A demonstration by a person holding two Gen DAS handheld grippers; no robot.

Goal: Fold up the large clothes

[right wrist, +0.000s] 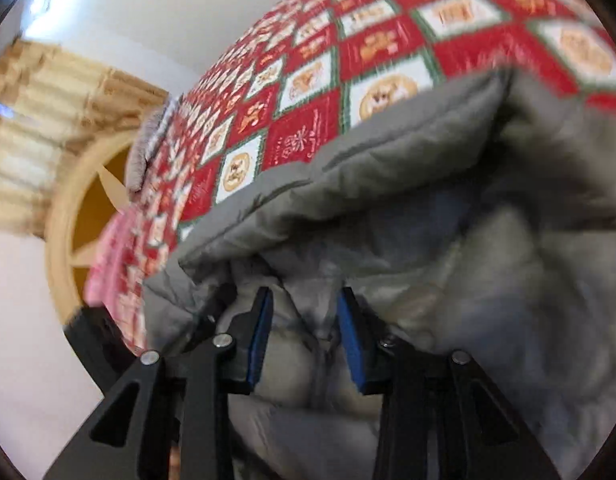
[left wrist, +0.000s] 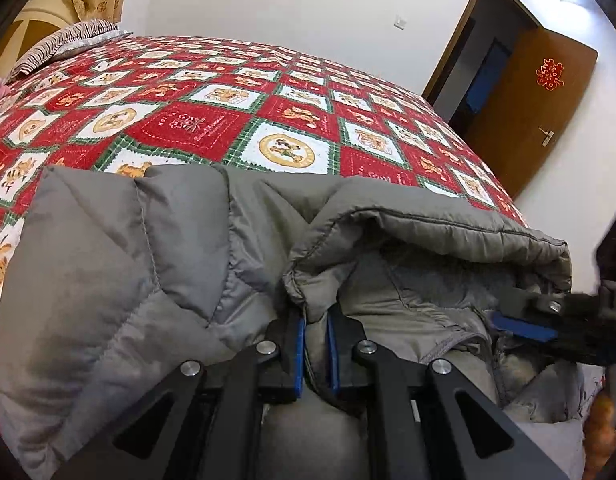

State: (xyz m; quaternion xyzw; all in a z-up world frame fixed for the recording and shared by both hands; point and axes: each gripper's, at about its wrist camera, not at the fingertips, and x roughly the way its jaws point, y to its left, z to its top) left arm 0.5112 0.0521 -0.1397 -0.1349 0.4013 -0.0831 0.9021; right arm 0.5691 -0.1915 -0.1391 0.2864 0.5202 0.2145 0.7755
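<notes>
A grey padded jacket (left wrist: 127, 264) lies bunched on the near part of the bed. My left gripper (left wrist: 316, 320) is shut on a fold of it near the collar or hem edge, the blue pads pinching the fabric. My right gripper (left wrist: 520, 322) shows at the right edge of the left wrist view, reaching into the jacket. In the right wrist view, which is motion-blurred, the right gripper (right wrist: 305, 300) has its blue pads apart with grey jacket (right wrist: 428, 184) fabric bulging between them.
The bed is covered by a red, white and green patterned quilt (left wrist: 235, 96). A striped pillow (left wrist: 63, 42) lies at the far left. A brown door (left wrist: 536, 108) stands open at the right. A wooden headboard (right wrist: 87, 200) shows in the right wrist view.
</notes>
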